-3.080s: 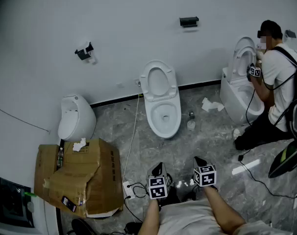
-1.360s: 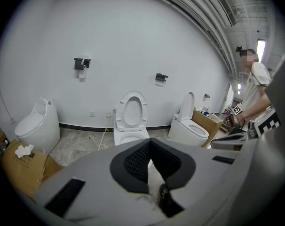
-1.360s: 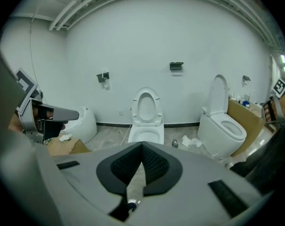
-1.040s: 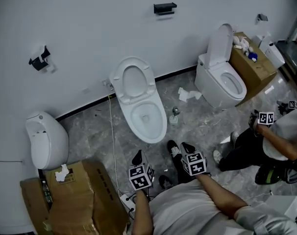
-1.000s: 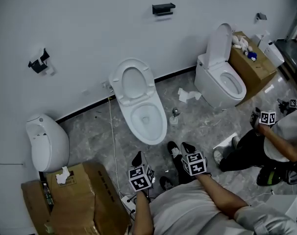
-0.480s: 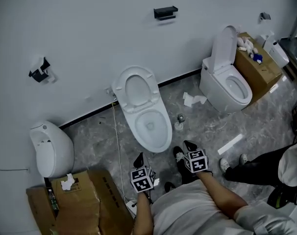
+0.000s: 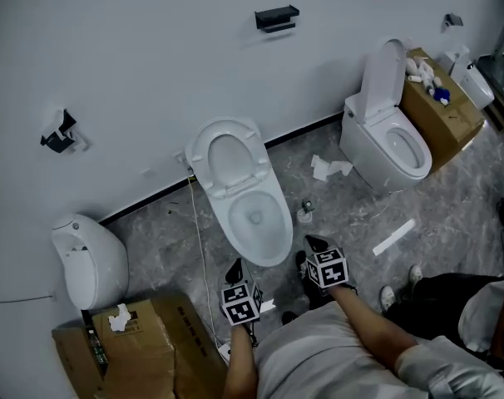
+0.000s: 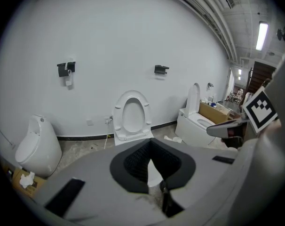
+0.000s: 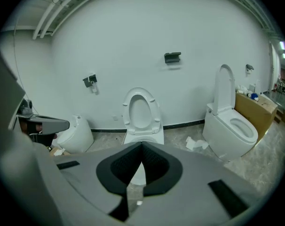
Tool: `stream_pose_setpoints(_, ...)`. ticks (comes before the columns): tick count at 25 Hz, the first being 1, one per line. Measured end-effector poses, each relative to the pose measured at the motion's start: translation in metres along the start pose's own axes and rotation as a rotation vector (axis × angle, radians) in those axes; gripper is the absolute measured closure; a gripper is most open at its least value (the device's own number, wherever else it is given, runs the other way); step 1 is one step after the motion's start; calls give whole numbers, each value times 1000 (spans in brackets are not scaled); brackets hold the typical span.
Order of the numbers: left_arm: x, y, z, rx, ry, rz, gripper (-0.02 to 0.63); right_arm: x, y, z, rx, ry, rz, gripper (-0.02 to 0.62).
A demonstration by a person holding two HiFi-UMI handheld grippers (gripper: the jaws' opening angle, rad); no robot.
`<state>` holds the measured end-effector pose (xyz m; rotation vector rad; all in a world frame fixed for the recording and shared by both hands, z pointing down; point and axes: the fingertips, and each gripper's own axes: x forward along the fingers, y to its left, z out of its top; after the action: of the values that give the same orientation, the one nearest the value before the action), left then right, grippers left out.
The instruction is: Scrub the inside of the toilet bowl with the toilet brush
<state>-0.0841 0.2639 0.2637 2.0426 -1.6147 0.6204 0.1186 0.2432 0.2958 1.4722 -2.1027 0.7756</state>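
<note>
My left gripper (image 7: pixel 234 267) and right gripper (image 7: pixel 311 243) are both closed on nothing, over the grey marble floor (image 7: pixel 352 214). The toilet (image 7: pixel 254 214) stands just ahead against the white wall (image 7: pixel 152 56), seat raised. I see a second toilet (image 7: pixel 393 144) at right and a urinal (image 7: pixel 90 256) at left.

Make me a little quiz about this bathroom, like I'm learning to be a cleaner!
1. True or false: the left gripper is holding a toilet brush.
2. The middle toilet has its seat: A) up, B) down, C) missing.
3. What white stuff lies on the floor beside the right toilet?
Key: 1 false, its jaws are shut and empty. 2 A. 3 crumpled paper.
</note>
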Motion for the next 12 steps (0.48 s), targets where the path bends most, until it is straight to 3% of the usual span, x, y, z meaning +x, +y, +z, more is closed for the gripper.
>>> stream_pose_setpoints(7, 28, -3, 40, 0, -7, 37, 577, 35, -10, 40, -7, 14, 78, 595)
stream_pose_setpoints(12, 58, -12, 53, 9, 7, 62, 577, 64, -29, 74, -41, 5, 65, 595)
